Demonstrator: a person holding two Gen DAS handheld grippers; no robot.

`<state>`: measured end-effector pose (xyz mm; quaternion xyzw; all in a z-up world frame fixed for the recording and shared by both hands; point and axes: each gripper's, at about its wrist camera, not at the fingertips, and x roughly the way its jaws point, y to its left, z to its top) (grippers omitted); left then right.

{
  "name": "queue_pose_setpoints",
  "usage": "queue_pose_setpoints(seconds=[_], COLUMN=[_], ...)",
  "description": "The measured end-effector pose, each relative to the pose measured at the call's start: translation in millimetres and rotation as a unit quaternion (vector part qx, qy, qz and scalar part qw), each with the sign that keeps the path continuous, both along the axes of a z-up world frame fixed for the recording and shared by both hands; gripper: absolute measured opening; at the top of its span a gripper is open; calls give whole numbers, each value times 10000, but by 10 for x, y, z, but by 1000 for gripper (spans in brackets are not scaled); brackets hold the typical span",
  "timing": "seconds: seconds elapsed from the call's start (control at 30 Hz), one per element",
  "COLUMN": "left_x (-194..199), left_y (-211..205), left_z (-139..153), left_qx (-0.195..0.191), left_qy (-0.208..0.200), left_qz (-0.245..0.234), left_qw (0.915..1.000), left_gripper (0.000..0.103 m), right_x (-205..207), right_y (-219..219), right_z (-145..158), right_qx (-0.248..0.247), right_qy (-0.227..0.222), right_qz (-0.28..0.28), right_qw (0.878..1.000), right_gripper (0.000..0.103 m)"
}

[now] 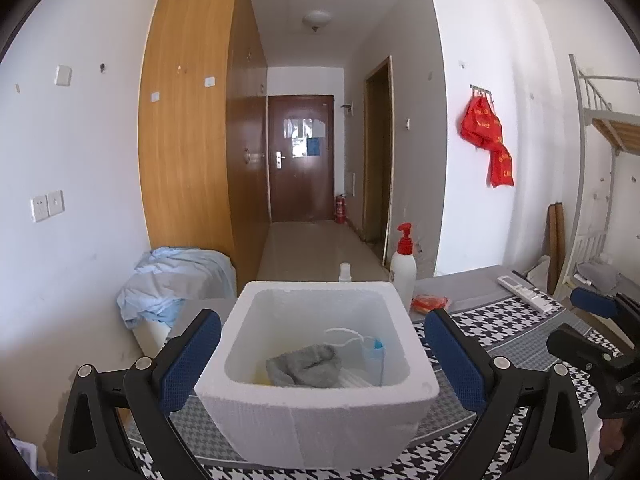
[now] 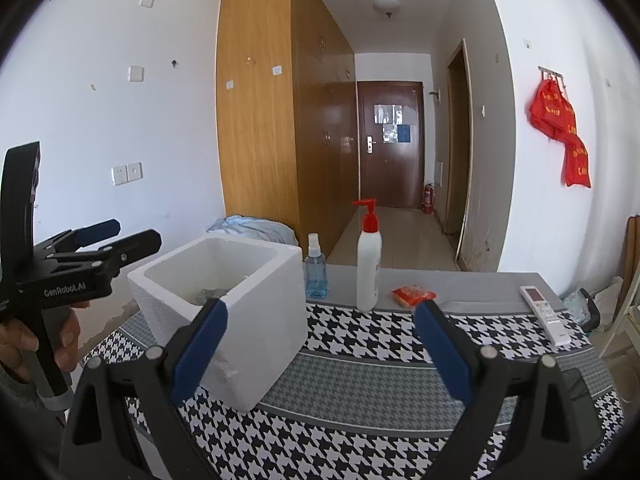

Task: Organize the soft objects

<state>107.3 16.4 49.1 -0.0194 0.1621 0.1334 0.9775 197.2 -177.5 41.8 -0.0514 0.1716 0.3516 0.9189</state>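
Foam box [image 1: 316,364] sat on the bench straight ahead of your left hand-held gripper [image 1: 320,354], jaws wide apart and empty, grey cloth [image 1: 306,364] inside; your right hand-held gripper [image 2: 320,354], also apart, stood farther off.

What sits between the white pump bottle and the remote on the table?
Only the small orange packet lies between the pump bottle and the remote; otherwise bare cloth. The right wrist view shows it best.
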Motion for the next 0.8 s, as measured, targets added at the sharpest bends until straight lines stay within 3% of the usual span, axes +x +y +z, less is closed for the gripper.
queue_pose_setpoints(seconds=[0.8], left_x=[-370], left_y=[-277], left_z=[38], left_qx=[121], left_qy=[-166], left_qz=[32], left_qw=[9998], left_gripper=[102], right_x=[-415], right_y=[-228], right_z=[112], right_qx=[140], right_qy=[-233], right_qz=[-80], right_qw=[9996], right_gripper=[97])
